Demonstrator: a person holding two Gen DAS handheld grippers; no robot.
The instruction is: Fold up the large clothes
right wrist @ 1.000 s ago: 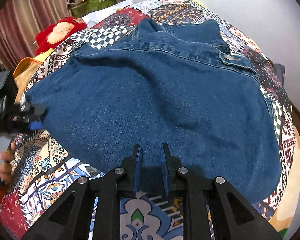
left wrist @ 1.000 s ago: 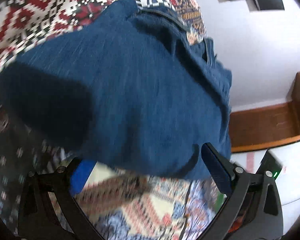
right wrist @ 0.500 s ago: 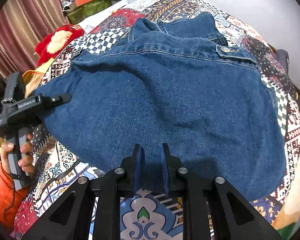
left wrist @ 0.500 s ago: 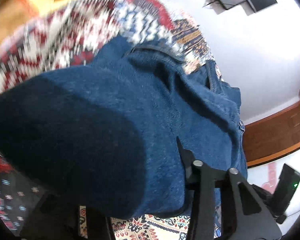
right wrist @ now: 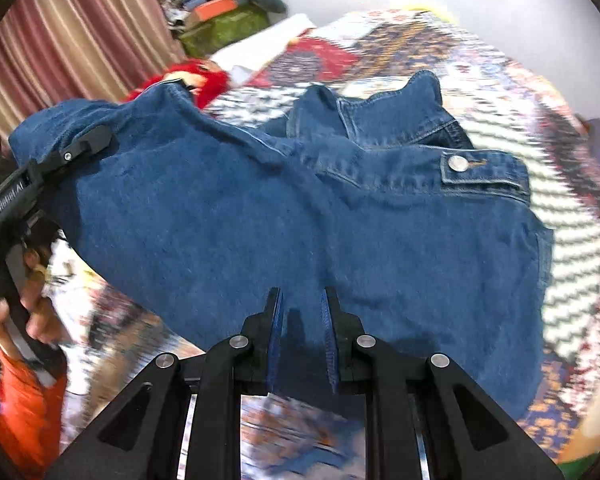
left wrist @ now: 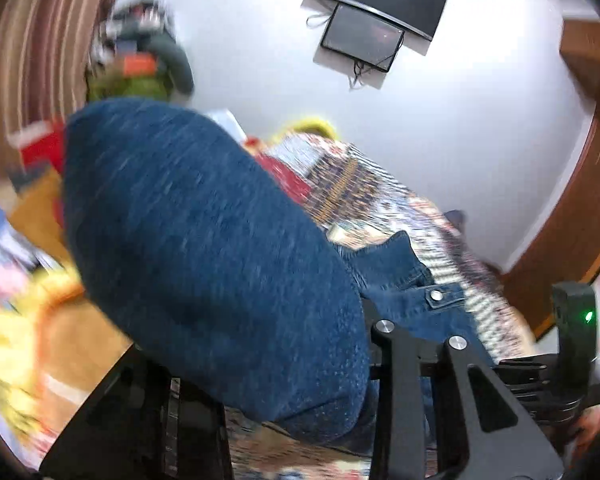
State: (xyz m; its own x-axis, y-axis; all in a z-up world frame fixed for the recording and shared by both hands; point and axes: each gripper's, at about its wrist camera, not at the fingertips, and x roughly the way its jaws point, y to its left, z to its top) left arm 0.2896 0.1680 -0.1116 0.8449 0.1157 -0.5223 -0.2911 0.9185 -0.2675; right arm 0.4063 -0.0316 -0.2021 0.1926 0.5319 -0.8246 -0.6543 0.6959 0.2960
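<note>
Right wrist: denim jacket (right wrist: 300, 208) clamped between right tongs (right wrist: 300, 320) (hem edge)

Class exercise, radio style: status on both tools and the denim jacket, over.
Left tool closing on lifted jacket edge. Right tool shut on near hem. Denim jacket partly raised off patchwork quilt. Nothing in the way.

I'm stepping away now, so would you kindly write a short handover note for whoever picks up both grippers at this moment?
Left gripper: jaws closing on the near left corner of the denim jacket, which is raised off the patchwork quilt.
Right gripper: shut on the jacket's near hem, fabric between the fingers.
Jacket: the rest lies on the quilt, collar at the far end, button tab to the right.
Done: both near grasps made, left side raised.
Left: no fold is laid yet; carry the held edge toward the collar, lay it flat, then finish folding.
</note>
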